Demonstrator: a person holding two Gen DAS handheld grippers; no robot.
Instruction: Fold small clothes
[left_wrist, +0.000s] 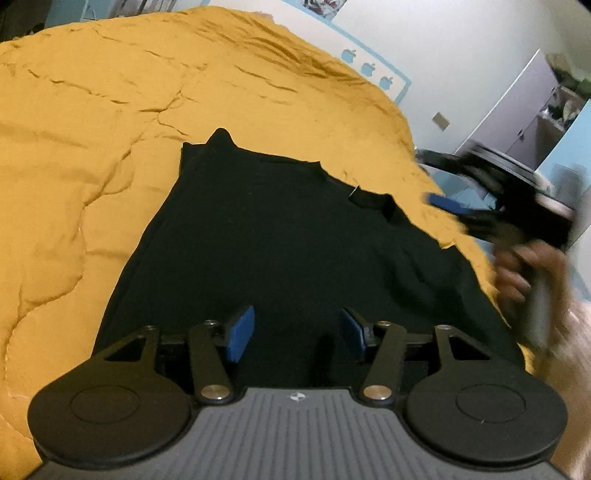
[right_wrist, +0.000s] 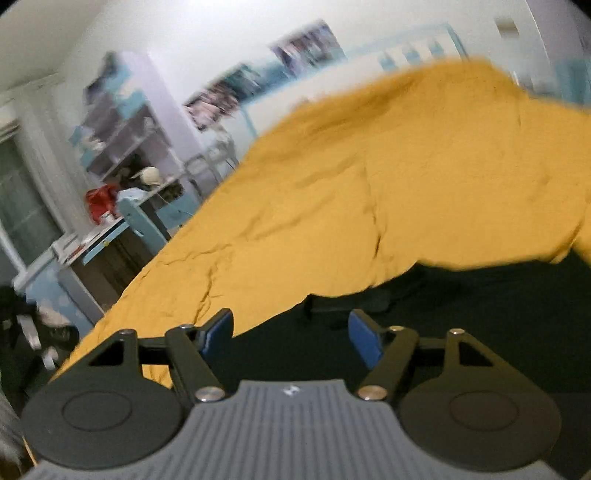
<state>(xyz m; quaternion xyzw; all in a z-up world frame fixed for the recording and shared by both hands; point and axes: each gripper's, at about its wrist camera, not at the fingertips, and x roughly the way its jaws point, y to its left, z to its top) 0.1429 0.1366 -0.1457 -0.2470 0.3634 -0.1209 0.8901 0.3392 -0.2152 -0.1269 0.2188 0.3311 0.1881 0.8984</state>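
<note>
A black garment (left_wrist: 277, 240) lies spread flat on a mustard-yellow quilt (left_wrist: 110, 147), its collar toward the far right. My left gripper (left_wrist: 297, 332) hovers over the garment's near edge, open, with nothing pinched between the blue pads. At the right edge of the left wrist view, a hand holds my right gripper (left_wrist: 498, 206), blurred, beside the collar end. In the right wrist view, the right gripper (right_wrist: 291, 336) is open over the edge of the black garment (right_wrist: 480, 314), where it meets the quilt (right_wrist: 406, 184). The pads hold no cloth.
The quilt covers a bed that fills most of both views. Past the bed's left side stand a shelf unit (right_wrist: 122, 140), a cluttered desk (right_wrist: 92, 240) and a red bag (right_wrist: 99, 199). A pale cabinet (left_wrist: 528, 110) stands by the wall at the right.
</note>
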